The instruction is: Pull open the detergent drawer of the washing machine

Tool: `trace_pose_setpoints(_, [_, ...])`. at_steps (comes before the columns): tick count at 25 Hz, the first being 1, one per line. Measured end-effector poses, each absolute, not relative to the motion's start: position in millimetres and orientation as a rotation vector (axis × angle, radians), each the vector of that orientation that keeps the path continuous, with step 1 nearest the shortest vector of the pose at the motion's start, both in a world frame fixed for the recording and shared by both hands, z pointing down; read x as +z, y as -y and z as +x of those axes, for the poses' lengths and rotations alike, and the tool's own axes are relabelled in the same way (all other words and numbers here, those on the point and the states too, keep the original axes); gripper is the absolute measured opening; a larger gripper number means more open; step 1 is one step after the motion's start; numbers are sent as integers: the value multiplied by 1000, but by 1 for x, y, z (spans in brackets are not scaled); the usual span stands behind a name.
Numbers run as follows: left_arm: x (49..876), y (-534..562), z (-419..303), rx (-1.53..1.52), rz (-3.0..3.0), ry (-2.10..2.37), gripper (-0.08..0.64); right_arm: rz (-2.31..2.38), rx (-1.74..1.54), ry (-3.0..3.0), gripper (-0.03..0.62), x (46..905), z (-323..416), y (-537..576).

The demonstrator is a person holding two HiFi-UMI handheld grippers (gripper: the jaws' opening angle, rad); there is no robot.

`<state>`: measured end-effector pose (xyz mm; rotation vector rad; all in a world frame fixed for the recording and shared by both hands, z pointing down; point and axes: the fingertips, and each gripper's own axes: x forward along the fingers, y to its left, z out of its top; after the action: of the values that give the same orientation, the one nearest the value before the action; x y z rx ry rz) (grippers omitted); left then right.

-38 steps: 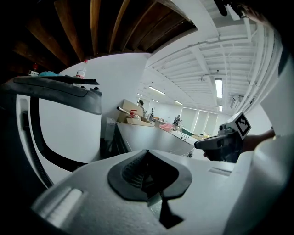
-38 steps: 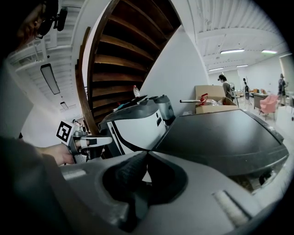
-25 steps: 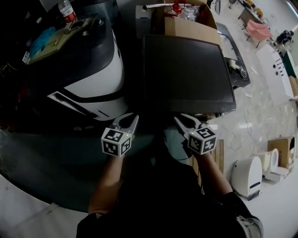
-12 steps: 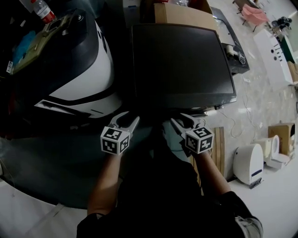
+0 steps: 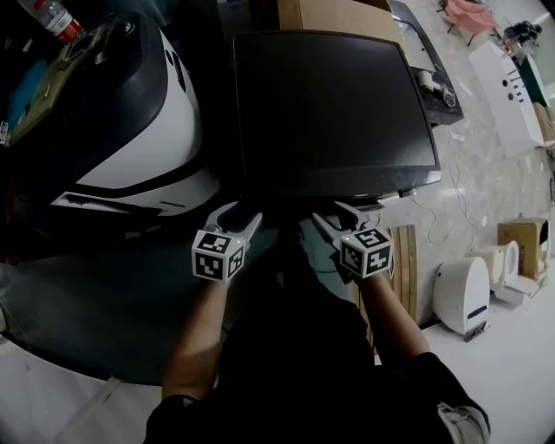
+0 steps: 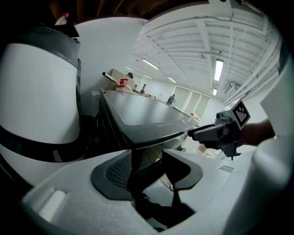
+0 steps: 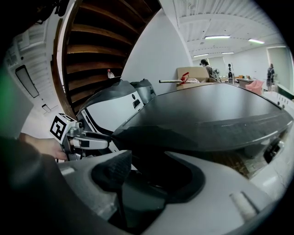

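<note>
While the fingers spread: the left gripper (image 5: pixel 238 215) and the right gripper (image 5: pixel 335 217) are both being opened. Nothing is clamped in either, and only the machine's dark front is seen beyond each gap.
Aim: both pairs of fingers are held side by side and tilted down at the near edge of the washing machine (image 5: pixel 329 104), judged to be readied for a pull on its front.
Drawer: the detergent drawer is expected on the shadowed front panel below that edge, but it cannot be made out in any view.
Neighbour: a white-and-black rounded appliance (image 5: pixel 147 121) is stood just beside the machine on the left, and a bottle (image 5: pixel 54 17) is seen on its top.
Cardboard box: a cardboard box (image 7: pixel 190 72) is set behind the machine, and a red item is seen at its opening.
Floor: a second box (image 5: pixel 523 236) and a small white appliance (image 5: pixel 460 299) are left well apart on the right. That box's contents are not shown.
</note>
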<state>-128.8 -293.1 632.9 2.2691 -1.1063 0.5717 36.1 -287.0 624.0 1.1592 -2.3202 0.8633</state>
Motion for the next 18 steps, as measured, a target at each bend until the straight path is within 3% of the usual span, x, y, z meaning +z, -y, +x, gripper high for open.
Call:
trace_pose_setpoints(12, [637,297,-125,585,2245,1164,215,1128,838,2291,219,636,34,295])
trace_pose_setpoints(18, [637,295,-129,589,2248,1149,195,1113,797,2278,186,637,34,294])
